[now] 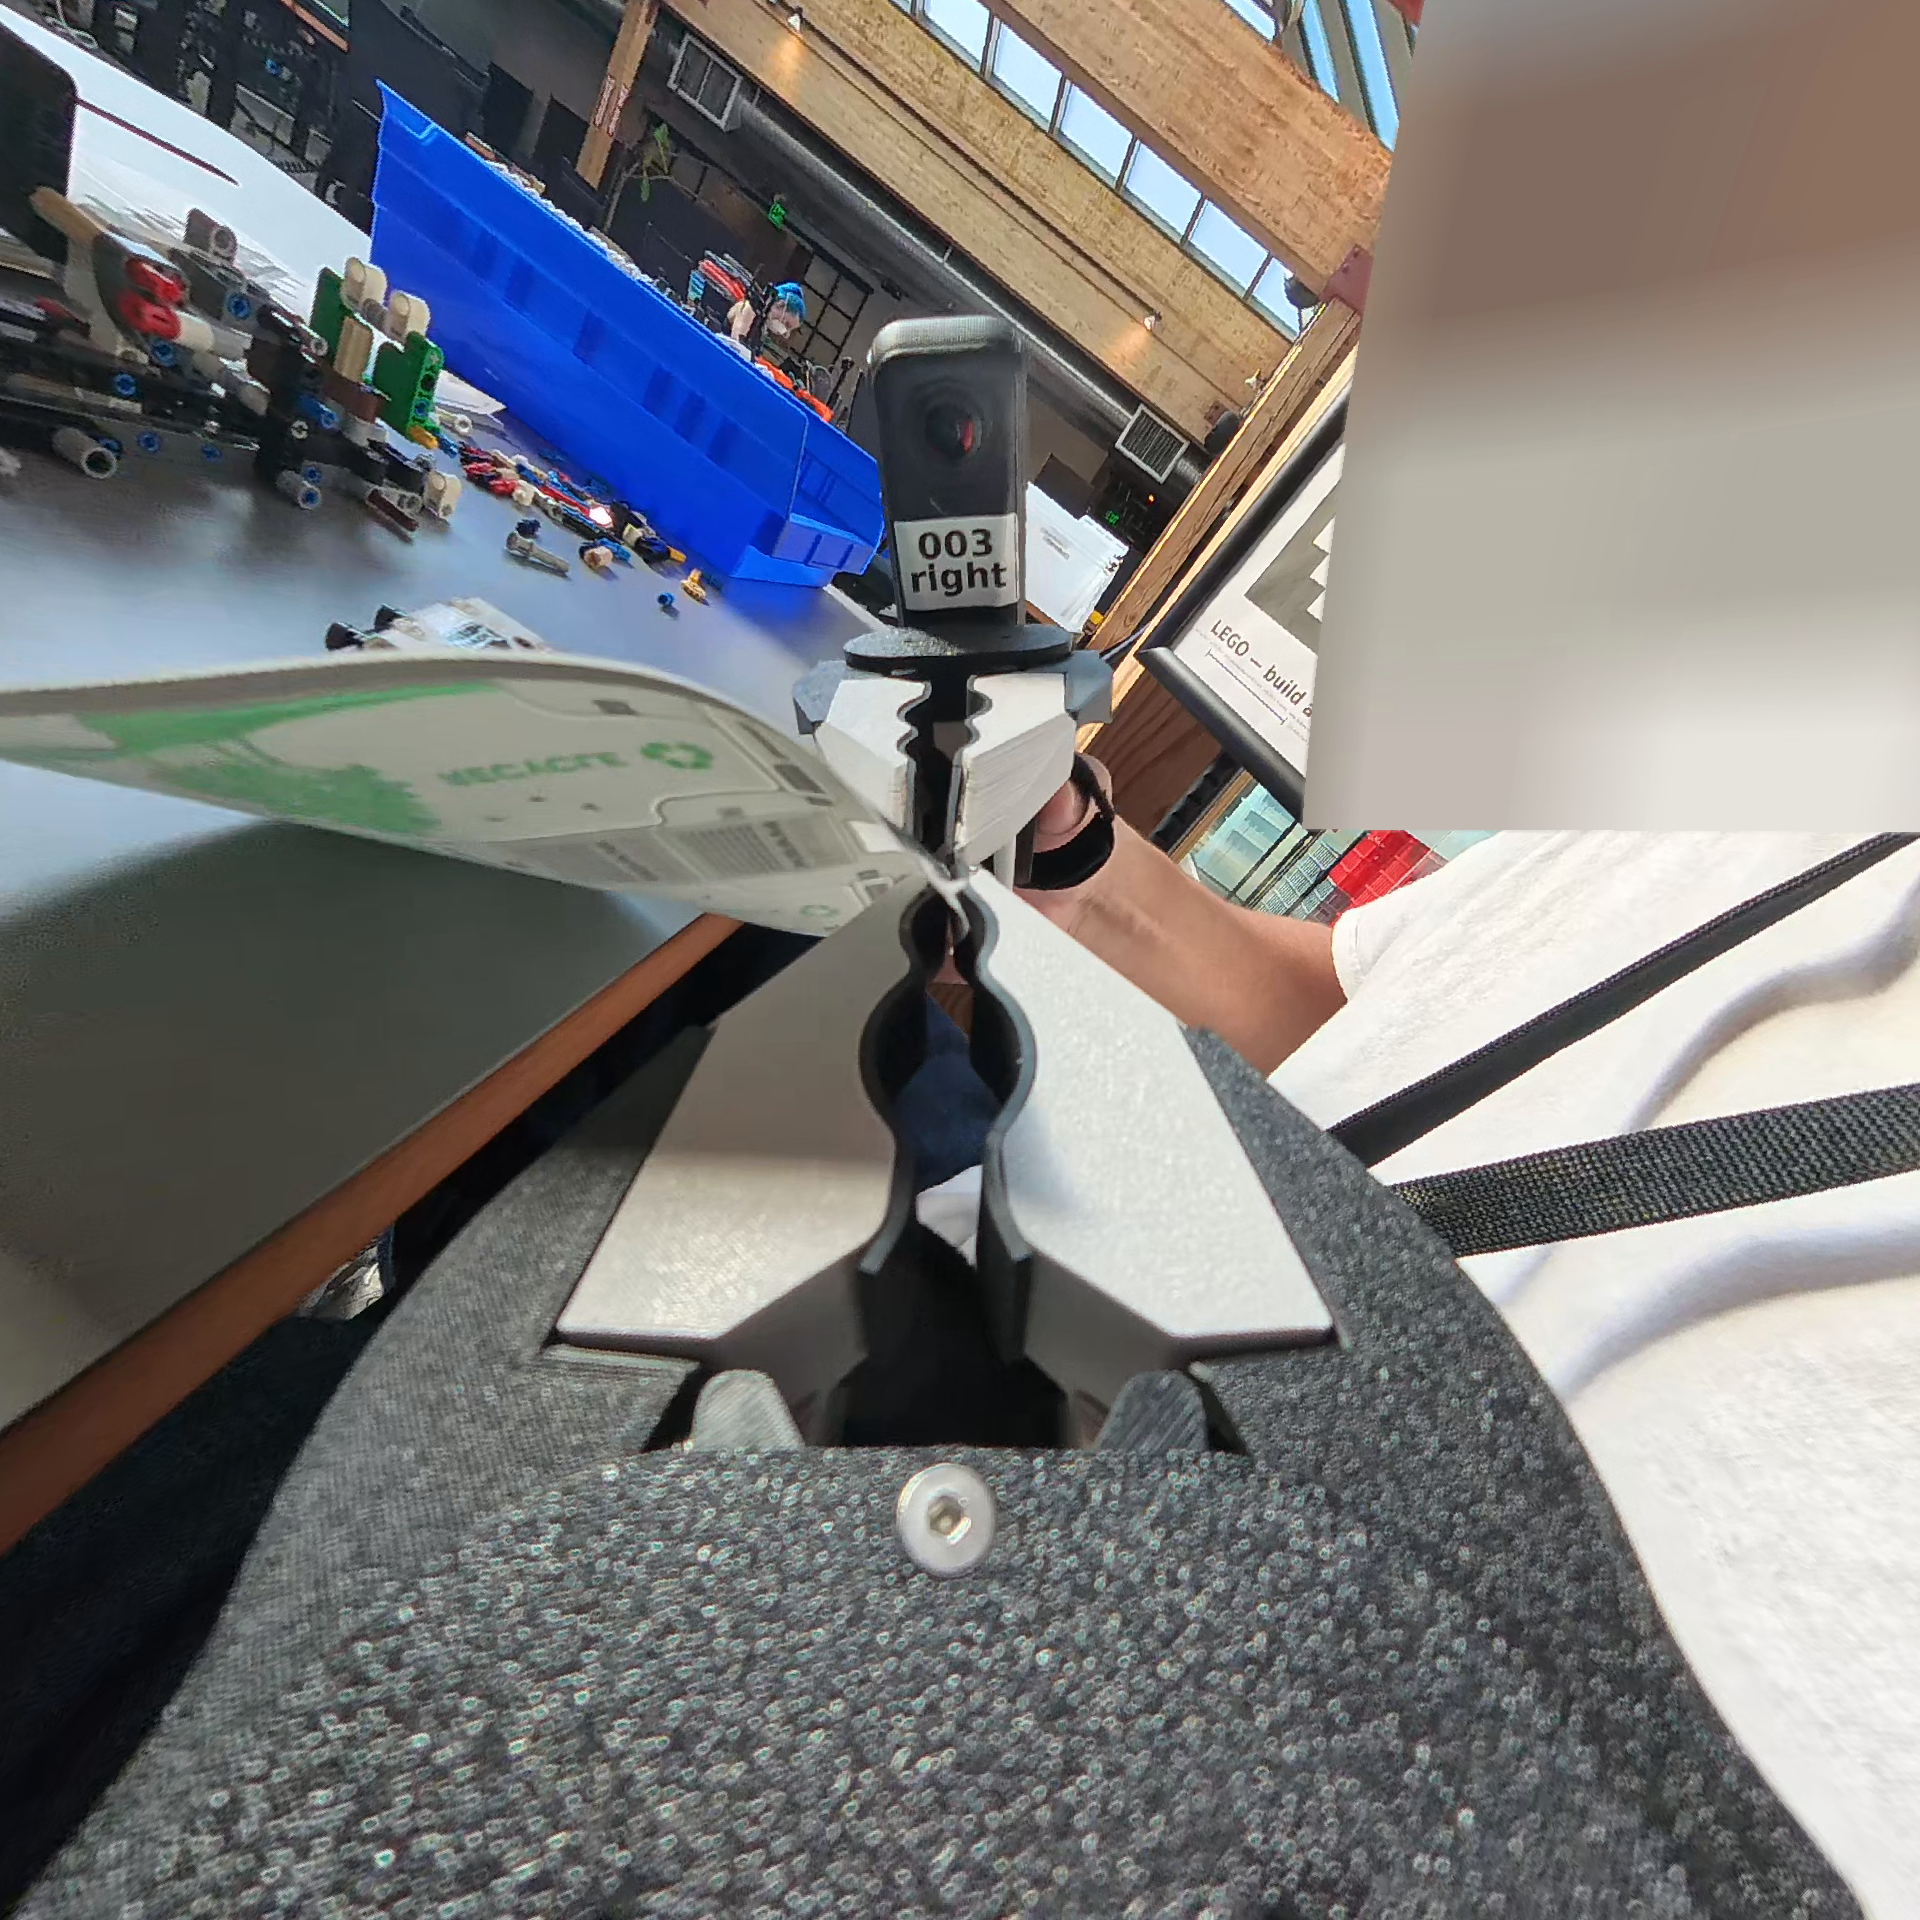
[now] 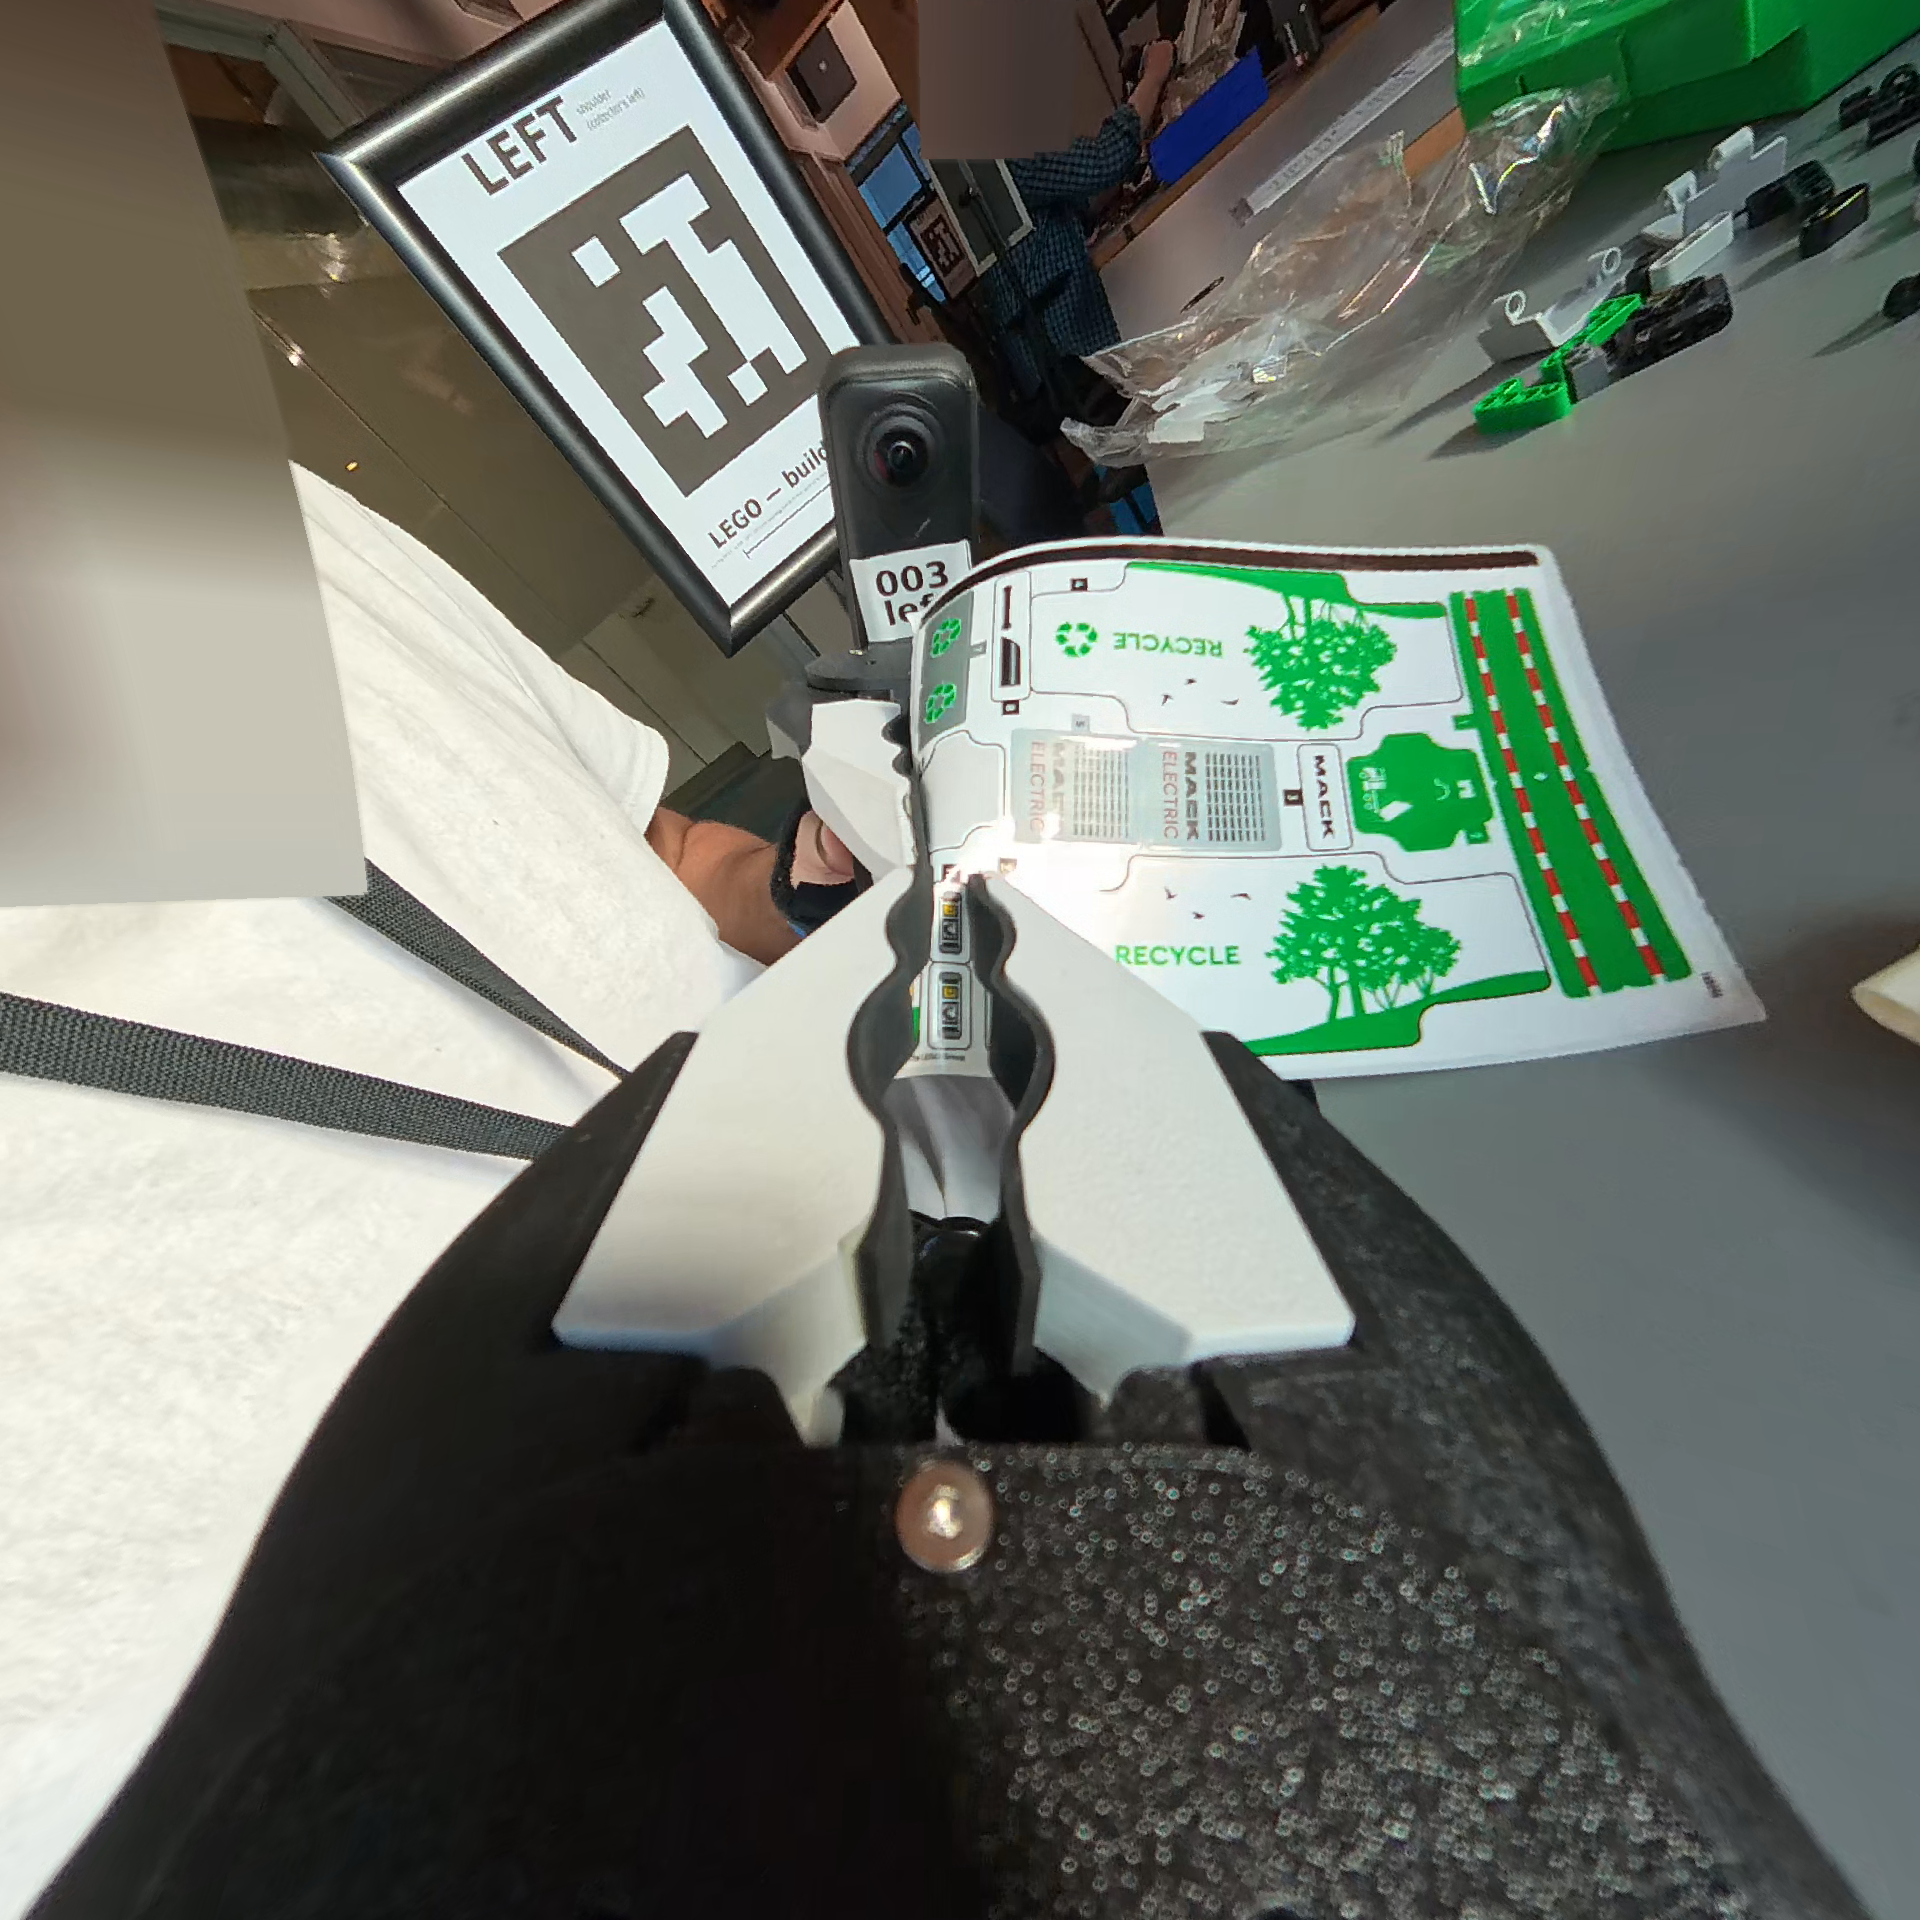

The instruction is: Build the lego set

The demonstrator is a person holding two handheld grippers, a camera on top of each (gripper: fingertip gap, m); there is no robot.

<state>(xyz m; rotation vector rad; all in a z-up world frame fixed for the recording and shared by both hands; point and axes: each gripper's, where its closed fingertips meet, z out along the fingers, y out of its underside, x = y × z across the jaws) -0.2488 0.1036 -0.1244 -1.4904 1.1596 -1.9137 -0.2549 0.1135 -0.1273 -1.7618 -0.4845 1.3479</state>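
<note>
A white sticker sheet [image 2: 1351, 810] with green tree prints hangs in the air over the grey table [image 2: 1558, 1299]. In the left wrist view it curves away to the left [image 1: 468, 769]. My left gripper [image 1: 954, 883] is shut on the sheet's near corner. It also shows in the right wrist view [image 2: 899, 790], clamped on the sheet's left edge. My right gripper [image 2: 951, 883] faces it tip to tip. Its fingertips stand slightly apart, and a strip of the sheet with small stickers shows in the gap between them. From the left wrist view its tips [image 1: 940, 831] sit right at the same corner.
A blue bin [image 1: 623, 343], a part-built brick model [image 1: 208, 343] and loose small parts [image 1: 561, 520] lie on the table behind the sheet. A green box [image 2: 1662, 62], a clear plastic bag [image 2: 1330, 270] and green and white parts [image 2: 1558, 353] lie far right. A framed sign [image 2: 623, 312] stands by the person. The tips of both grippers are at nearly the same place.
</note>
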